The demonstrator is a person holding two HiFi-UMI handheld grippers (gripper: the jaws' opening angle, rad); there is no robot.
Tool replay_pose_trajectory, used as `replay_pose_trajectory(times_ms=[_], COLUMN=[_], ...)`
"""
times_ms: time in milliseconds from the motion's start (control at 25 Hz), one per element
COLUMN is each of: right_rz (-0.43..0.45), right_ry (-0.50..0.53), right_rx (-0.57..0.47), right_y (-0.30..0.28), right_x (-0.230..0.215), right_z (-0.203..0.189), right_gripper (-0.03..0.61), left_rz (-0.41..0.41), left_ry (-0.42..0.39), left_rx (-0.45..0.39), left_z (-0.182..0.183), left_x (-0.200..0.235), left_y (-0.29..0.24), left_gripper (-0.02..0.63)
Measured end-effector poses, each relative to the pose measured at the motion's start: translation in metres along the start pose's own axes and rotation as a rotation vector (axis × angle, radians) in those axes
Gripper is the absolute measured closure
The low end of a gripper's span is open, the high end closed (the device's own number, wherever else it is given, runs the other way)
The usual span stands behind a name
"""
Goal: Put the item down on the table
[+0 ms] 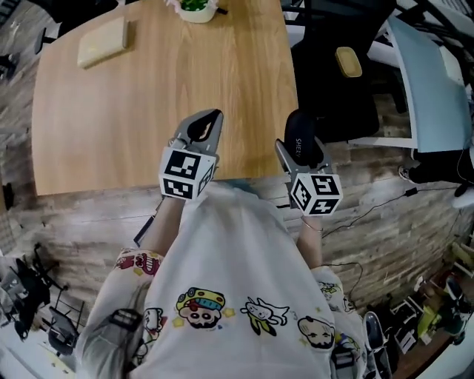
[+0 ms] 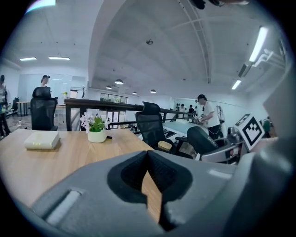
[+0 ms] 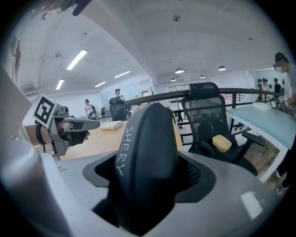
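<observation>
The item is a black oval case [image 1: 305,132] with white lettering, standing on end between the jaws of my right gripper [image 1: 300,148]. The gripper is shut on it, just past the wooden table's [image 1: 148,111] near right corner. In the right gripper view the case [image 3: 143,157] fills the middle of the picture. My left gripper [image 1: 204,127] hovers over the table's near edge, its jaws closed together with nothing between them. In the left gripper view its jaw tips [image 2: 149,155] meet and only the tabletop shows below them.
A cream box [image 1: 104,42] lies at the table's far left and a white plant pot [image 1: 197,9] at its far edge. A black office chair [image 1: 333,81] with a yellow object [image 1: 348,61] on its seat stands right of the table. A pale blue desk [image 1: 433,89] lies beyond it.
</observation>
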State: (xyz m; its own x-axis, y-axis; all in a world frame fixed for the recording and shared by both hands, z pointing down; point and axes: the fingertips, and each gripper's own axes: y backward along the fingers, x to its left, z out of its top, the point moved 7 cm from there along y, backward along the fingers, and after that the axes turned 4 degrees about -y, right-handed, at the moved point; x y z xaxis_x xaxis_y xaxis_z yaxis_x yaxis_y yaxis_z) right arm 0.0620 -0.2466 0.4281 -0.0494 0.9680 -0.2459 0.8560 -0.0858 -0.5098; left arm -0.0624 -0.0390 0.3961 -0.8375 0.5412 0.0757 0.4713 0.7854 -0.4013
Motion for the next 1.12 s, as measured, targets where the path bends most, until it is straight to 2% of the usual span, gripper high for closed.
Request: replay_pose_trajectory(times_ms=[280,480,800,1120], right_rz=[0.113,0.159,0.154,0.133], right_ry=[0.071,0.103,0.113,0.13], right_rx=[0.028,0.041,0.054,0.025], right_y=[-0.04,-0.06,-0.075,-0.066], right_x=[0.009,0.021,0.036,0.042], right_z=[0.024,0.038,0.047,0.053], right_gripper=[0.215,0.215,0.215,0.215], left_rz=[0.127,0.188,0.17,0.139], left_ry=[0.048,0.085,0.089,0.079], left_rx=[-0.011,-0.018,-0.018,-0.033], left_z=[0.001,0.0,-0.001,0.001], left_x=[0.025,0.043,0.064,0.064], left_y=[0.013,0.023,0.027,0.032], left_gripper=[0.614,0.614,0.614,0.614])
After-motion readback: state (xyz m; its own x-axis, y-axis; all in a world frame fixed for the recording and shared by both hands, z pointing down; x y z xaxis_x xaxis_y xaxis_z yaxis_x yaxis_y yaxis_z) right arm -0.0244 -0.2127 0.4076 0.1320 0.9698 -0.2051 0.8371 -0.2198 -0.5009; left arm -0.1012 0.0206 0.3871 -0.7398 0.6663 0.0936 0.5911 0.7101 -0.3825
